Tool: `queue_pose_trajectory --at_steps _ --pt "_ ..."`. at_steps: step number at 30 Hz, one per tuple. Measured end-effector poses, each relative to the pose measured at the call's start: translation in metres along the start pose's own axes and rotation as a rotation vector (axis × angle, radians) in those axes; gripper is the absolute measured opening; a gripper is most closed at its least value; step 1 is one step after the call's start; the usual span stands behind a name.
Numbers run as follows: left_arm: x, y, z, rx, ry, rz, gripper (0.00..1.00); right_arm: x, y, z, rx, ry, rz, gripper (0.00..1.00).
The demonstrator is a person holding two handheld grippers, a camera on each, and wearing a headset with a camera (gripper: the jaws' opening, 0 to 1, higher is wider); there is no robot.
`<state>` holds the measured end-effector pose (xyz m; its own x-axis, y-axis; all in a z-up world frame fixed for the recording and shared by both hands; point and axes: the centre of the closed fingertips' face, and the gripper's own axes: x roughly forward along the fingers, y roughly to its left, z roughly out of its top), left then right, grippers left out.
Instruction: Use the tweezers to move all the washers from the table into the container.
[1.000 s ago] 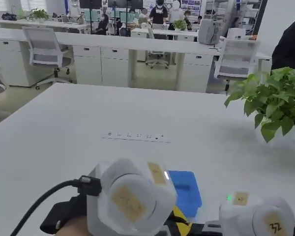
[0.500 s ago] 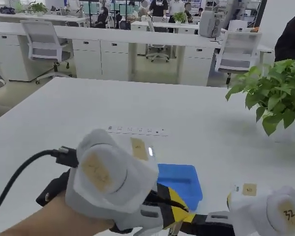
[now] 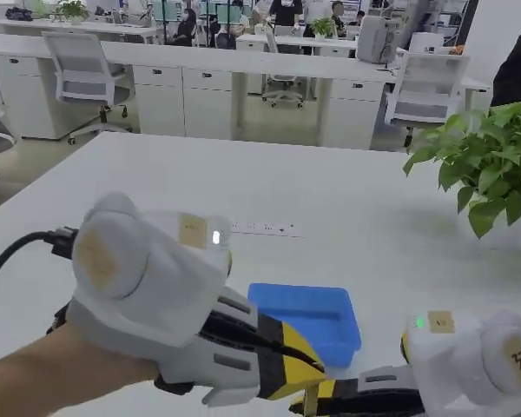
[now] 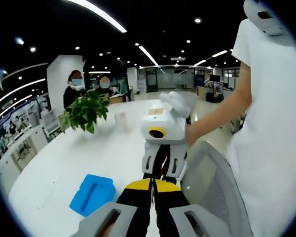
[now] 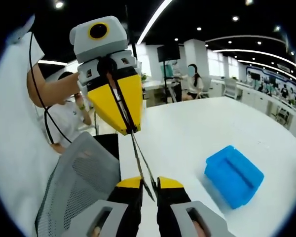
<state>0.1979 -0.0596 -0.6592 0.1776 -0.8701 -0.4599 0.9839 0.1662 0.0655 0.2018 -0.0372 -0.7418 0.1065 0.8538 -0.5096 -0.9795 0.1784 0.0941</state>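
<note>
Tweezers [image 5: 138, 153], thin bare metal, run from the left gripper [image 5: 129, 129], whose yellow jaws are clamped tight on them, down between the right gripper [image 5: 149, 185]'s nearly closed jaws; can't tell if those pinch. In the head view the white housings block the jaws. Blue plastic container [image 3: 317, 314] sits just beyond on the white table [image 3: 330, 208], with a leafy plant [image 3: 491, 169] off right.

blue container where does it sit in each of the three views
Head view: the blue container is at lower centre, on the white table.
Left gripper view: the container is at lower left.
Right gripper view: the container is right of centre, low.
Shared landmark: the white table under it.
</note>
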Motion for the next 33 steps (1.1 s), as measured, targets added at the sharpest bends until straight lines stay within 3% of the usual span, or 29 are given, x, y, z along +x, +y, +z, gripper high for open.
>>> queue_pose_trajectory --at_steps 2,8,14,15,17,22,25,29,33 --pt "-0.003 0.003 -0.007 0.003 0.030 0.024 0.00 -0.001 0.001 -0.006 -0.028 0.048 0.004 0.05" --pt "-0.002 0.000 -0.023 0.040 0.119 0.023 0.00 0.000 -0.001 -0.017 -0.112 0.146 0.008 0.04" --pt "0.005 0.000 -0.035 0.058 0.145 0.029 0.00 0.000 -0.009 -0.029 -0.248 0.264 -0.019 0.03" --pt "0.006 0.000 -0.040 0.060 0.169 0.026 0.00 0.000 -0.008 -0.032 -0.255 0.281 -0.013 0.03" --pt "0.007 -0.002 -0.050 0.056 0.220 0.014 0.00 0.001 -0.010 -0.037 -0.273 0.303 -0.013 0.03" --pt "0.011 -0.001 -0.063 0.014 0.268 0.000 0.00 0.000 -0.014 -0.047 -0.324 0.366 0.001 0.03" --pt "0.014 0.001 -0.083 0.004 0.355 -0.012 0.00 0.000 -0.017 -0.052 -0.366 0.402 -0.001 0.03" --pt "0.023 0.004 -0.098 -0.009 0.406 -0.026 0.00 0.001 -0.023 -0.062 -0.395 0.444 0.004 0.03" --pt "0.028 0.012 -0.125 0.019 0.509 -0.014 0.00 0.004 -0.025 -0.066 -0.389 0.453 0.014 0.03"
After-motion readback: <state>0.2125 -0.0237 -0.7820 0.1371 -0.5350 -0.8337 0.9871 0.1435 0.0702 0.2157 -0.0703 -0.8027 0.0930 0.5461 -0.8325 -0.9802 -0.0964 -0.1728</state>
